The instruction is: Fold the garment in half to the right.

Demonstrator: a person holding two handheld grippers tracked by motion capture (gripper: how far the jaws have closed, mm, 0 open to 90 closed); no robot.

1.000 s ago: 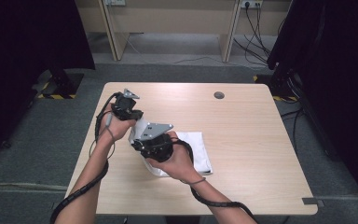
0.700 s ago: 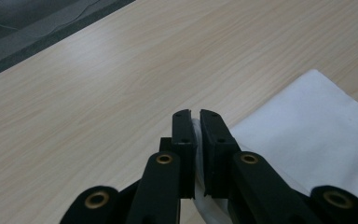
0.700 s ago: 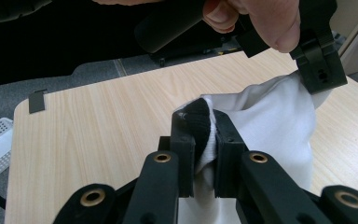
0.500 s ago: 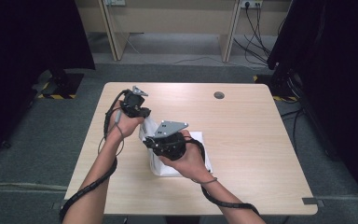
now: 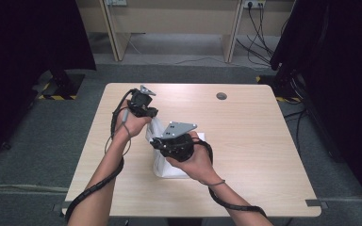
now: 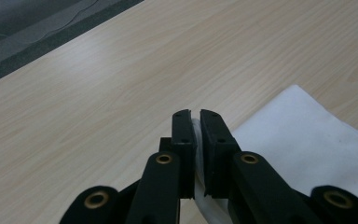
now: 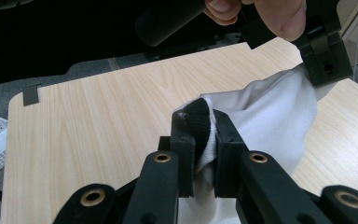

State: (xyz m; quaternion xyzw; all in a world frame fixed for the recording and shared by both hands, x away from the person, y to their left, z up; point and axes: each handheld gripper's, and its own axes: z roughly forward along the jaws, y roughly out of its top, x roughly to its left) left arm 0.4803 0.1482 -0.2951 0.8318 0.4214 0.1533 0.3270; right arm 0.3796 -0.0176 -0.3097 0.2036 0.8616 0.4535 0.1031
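Both grippers clamped on the white cloth (image 5: 156, 129), lifted over the table (image 5: 264, 141) middle: left gripper (image 5: 152, 113) on its far edge, right gripper (image 7: 204, 122) on a near fold. Worth keeping both pinches firm and pulling apart evenly, so no corner slips free.

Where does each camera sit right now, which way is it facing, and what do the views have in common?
High view: above the person's side, looking forward and down on the table; both forearms, left gripper, right gripper.
Left gripper view: rides that gripper, looking along its jaws shut on the white cloth.
Right gripper view: looks along its own jaws, clamped on the cloth, toward the left gripper farther off.
Shared: all show the cloth and tabletop.
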